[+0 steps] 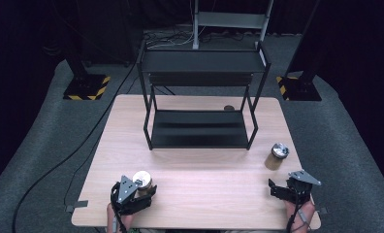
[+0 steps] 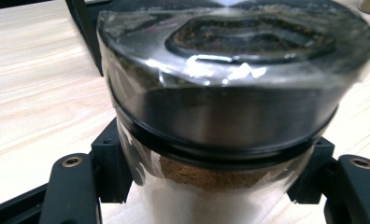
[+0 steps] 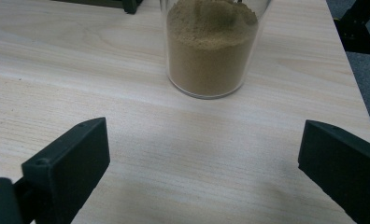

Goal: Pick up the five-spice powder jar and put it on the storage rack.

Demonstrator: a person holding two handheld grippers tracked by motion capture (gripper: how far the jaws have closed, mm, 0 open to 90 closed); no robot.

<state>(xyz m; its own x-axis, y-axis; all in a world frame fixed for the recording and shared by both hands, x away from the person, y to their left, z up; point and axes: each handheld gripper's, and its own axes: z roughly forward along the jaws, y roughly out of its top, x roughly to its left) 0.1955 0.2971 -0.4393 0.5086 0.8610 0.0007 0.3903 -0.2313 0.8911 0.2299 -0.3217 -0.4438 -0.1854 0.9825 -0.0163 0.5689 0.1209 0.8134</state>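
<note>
The left tongs (image 1: pixel 142 190) grip a spice jar (image 1: pixel 142 180) at the desk's (image 1: pixel 204 165) near-left edge. The right tongs (image 1: pixel 279 188) gape empty at the near-right; a second jar (image 1: pixel 279 154) of brown powder stands just beyond, at their twelve o'clock. Farther back stands a black rack (image 1: pixel 200 128).

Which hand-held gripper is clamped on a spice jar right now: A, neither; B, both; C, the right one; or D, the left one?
D: the left hand-held gripper has its jaws pressed against the glass jar, while the right hand-held gripper stands open, short of the other jar.
</note>
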